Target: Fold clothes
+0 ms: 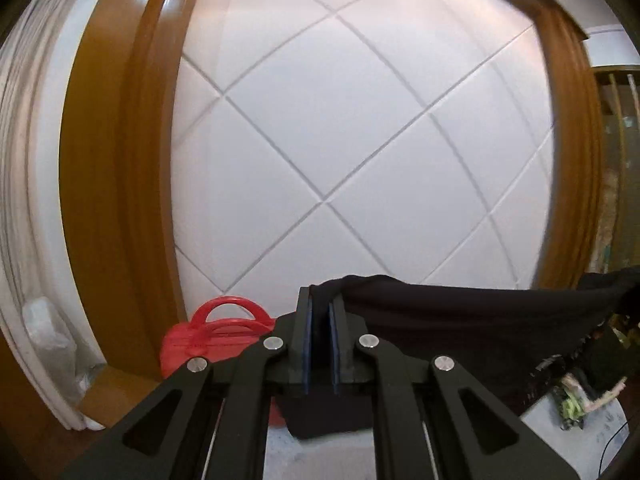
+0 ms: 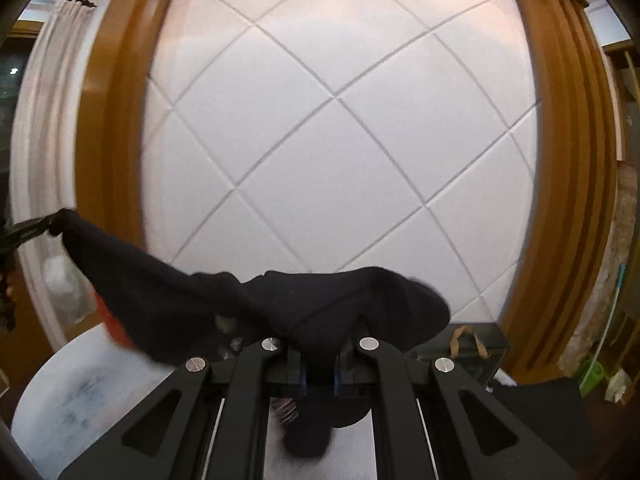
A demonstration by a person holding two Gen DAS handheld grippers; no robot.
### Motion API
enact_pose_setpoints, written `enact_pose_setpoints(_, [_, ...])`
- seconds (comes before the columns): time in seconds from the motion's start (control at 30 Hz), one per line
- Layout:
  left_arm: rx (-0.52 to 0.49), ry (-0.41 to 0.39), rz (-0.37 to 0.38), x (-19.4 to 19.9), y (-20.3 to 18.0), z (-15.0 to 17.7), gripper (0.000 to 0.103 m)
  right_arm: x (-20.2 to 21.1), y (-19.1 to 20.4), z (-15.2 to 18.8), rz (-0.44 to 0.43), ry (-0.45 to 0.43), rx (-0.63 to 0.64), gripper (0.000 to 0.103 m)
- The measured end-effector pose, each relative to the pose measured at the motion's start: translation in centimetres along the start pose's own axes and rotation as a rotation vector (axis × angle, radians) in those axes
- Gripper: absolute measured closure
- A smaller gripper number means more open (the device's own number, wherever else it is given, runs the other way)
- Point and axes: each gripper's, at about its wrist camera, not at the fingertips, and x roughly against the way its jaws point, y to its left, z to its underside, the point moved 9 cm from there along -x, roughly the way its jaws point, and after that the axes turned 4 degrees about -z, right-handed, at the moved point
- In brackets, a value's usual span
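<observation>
A black garment point(image 1: 460, 320) hangs stretched in the air between my two grippers. My left gripper point(image 1: 321, 304) is shut on one top corner of it; the cloth runs from there to the right. In the right wrist view the same garment point(image 2: 224, 312) drapes over my right gripper point(image 2: 320, 354), which is shut on its other top corner, and stretches left to the left gripper's fingers point(image 2: 36, 226) at the frame edge. A fold of cloth hangs down below the right gripper. Both grippers are raised and face a white quilted headboard point(image 1: 360, 140).
The white quilted headboard has a brown wooden frame point(image 1: 108, 184). A red bag point(image 1: 212, 344) stands below left. A white table surface point(image 2: 92, 396) lies beneath. A white curtain point(image 1: 20, 160) hangs at far left. A dark box point(image 2: 476, 344) and clutter sit at right.
</observation>
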Motion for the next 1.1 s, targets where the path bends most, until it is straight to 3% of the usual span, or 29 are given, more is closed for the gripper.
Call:
enact_pose_setpoints(0.13, [-0.042,0.132,0.006,2.0,0.2,7.8,0.097,3.7,1.4,0.9,-0.042,0.001,0.022,0.096])
enact_pose_setpoints(0.4, [-0.003,0.656,-0.008,4.8,2.5,32.4,0.097,2.9,5.4,24.0,-0.193,0.547,-0.101,0.094])
enact_pose_setpoints(0.47, [-0.001,0.761,-0.030,5.7,3.3,36.7,0.094,3.3,5.1,28.6,-0.211,0.646,-0.163,0.084])
enact_pose_setpoints(0.5, [0.000,0.814,-0.041,6.2,3.6,38.8,0.092,3.5,4.6,30.3,-0.212,0.680,-0.192,0.068])
enact_pose_setpoints(0.53, [0.001,0.866,-0.053,6.7,4.0,40.9,0.088,3.8,4.1,31.7,-0.209,0.708,-0.218,0.059])
enact_pose_setpoints(0.57, [0.008,0.892,-0.064,7.0,4.4,42.0,0.082,4.1,3.6,32.3,-0.199,0.718,-0.232,0.059])
enact_pose_setpoints(0.63, [0.016,0.895,-0.081,7.1,5.5,42.0,0.073,4.5,2.4,31.8,-0.168,0.708,-0.244,0.055])
enact_pose_setpoints(0.77, [0.019,0.809,-0.096,5.3,6.3,39.1,0.053,4.5,0.0,28.8,-0.098,0.620,-0.268,0.040])
enact_pose_setpoints(0.97, [0.030,0.735,-0.073,-2.0,5.1,34.9,0.049,-0.7,-3.8,25.2,0.007,0.539,-0.279,0.040])
enact_pose_setpoints(1.1, [0.023,0.717,-0.046,-8.6,3.4,33.6,0.049,-5.5,-4.0,23.2,0.012,0.524,-0.273,0.042])
